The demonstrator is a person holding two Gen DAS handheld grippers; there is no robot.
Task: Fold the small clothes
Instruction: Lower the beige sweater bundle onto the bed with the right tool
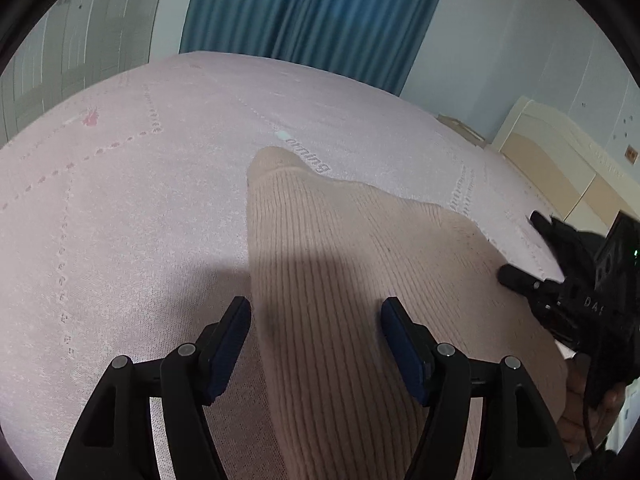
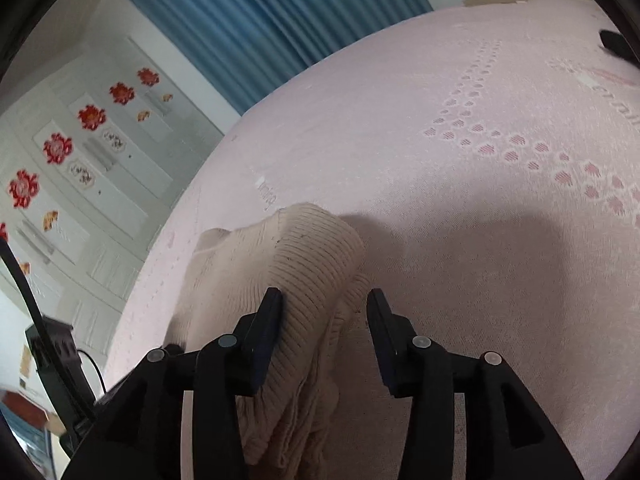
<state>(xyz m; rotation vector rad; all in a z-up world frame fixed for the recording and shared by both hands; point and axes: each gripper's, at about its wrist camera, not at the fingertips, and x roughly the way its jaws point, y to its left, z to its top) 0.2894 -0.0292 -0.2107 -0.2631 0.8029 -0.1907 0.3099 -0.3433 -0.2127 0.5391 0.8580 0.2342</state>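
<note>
Both hand-held grippers, left (image 1: 316,312) and right (image 2: 324,304), gape above beige sweater (image 1: 340,248) (sheet (image 1: 140,200) lettering unreadable).

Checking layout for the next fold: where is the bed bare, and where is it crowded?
Bare pink bedspread stretches from the beige ribbed sweater to the blue curtain, and right of its bunched fold in the right view. Crowded where left tool and right tool work.

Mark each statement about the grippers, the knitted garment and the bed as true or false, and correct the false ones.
1. Both grippers are open. True: left gripper and right gripper each show a gap between the fingers.
2. The garment is dark green. False: the ribbed knit garment is beige.
3. The garment lies on a pink bed cover. True.
4. The curtain is red. False: it is blue.
</note>
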